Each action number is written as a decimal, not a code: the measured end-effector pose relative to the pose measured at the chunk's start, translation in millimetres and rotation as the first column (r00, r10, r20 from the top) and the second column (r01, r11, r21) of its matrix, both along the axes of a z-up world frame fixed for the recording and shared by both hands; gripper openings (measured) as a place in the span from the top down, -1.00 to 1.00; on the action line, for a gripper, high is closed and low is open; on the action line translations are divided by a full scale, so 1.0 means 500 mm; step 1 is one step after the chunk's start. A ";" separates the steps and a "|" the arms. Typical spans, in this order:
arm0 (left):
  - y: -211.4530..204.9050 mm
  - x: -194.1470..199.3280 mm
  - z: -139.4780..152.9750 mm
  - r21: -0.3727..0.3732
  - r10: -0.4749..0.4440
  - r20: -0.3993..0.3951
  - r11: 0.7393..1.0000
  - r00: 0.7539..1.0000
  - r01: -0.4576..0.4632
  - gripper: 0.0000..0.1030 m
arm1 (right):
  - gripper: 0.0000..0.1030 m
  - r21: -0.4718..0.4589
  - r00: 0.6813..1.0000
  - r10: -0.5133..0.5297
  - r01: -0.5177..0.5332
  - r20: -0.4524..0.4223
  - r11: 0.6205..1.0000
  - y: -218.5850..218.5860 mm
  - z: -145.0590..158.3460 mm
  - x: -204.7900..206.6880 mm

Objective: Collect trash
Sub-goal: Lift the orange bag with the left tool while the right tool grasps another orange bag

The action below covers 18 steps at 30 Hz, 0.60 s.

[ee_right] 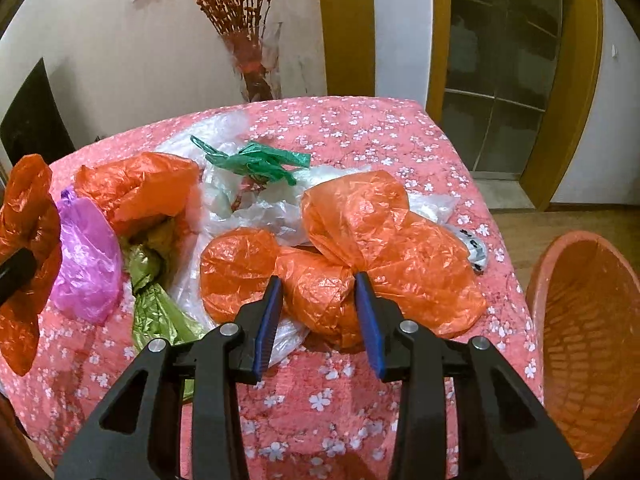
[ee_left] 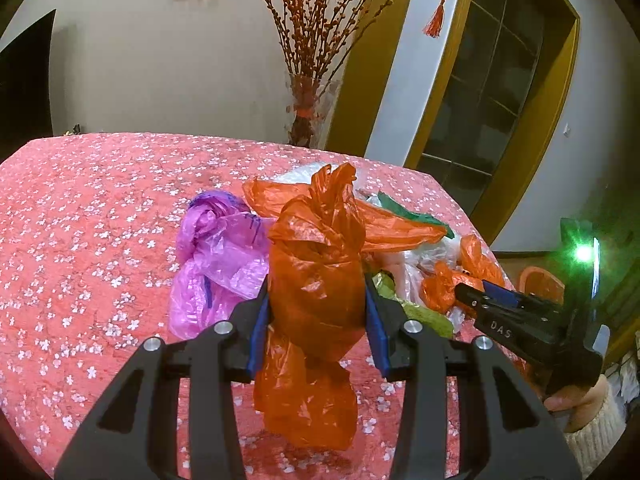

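Observation:
My left gripper (ee_left: 316, 304) is shut on a crumpled orange plastic bag (ee_left: 316, 256), which hangs clear of the pink flowered tablecloth (ee_left: 100, 220). The same bag (ee_right: 24, 216) shows at the left edge of the right wrist view. My right gripper (ee_right: 319, 312) is down at the pile, its blue pads pressed on the bunched middle of another orange bag (ee_right: 360, 236) that lies on the table. In the left wrist view that gripper (ee_left: 460, 294) reaches into the pile from the right, held by a hand in a knitted sleeve (ee_left: 588, 432).
The pile also holds a pink bag (ee_right: 86, 256), an olive-green bag (ee_right: 152, 280), a dark green bag (ee_right: 256, 162), clear bags (ee_right: 248, 208) and a further orange bag (ee_right: 140, 188). An orange mesh basket (ee_right: 580, 320) stands on the floor off the table's right edge. A vase of red branches (ee_left: 308, 112) stands behind.

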<state>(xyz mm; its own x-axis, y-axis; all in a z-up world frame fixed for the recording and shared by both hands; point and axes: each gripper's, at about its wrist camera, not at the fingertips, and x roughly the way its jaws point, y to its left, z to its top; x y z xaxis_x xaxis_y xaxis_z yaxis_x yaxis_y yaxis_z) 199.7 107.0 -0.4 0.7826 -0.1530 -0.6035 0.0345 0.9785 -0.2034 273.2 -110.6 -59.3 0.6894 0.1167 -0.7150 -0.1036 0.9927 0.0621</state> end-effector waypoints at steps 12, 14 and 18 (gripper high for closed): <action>-0.018 -0.013 0.007 -0.009 -0.021 0.012 1.000 1.000 0.021 0.19 | 0.60 0.081 0.998 -0.027 0.023 0.052 0.996 -0.059 0.025 -0.044; -0.023 -0.017 0.010 -0.010 -0.027 0.016 1.000 0.999 0.027 0.19 | 0.61 0.077 0.997 -0.029 0.024 0.067 0.997 -0.065 0.034 -0.057; -0.042 -0.026 0.020 -0.010 -0.046 0.026 0.999 0.999 0.046 0.20 | 0.60 0.077 0.995 -0.036 0.029 0.094 0.997 -0.081 0.054 -0.089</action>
<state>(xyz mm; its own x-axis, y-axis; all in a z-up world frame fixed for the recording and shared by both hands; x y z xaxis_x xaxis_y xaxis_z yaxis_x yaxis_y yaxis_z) 186.9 86.2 9.8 0.7899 -0.1957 -0.5812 0.0850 0.9735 -0.2124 228.5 -151.1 -32.2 0.7584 0.1443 -0.6356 -0.0801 0.9884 0.1288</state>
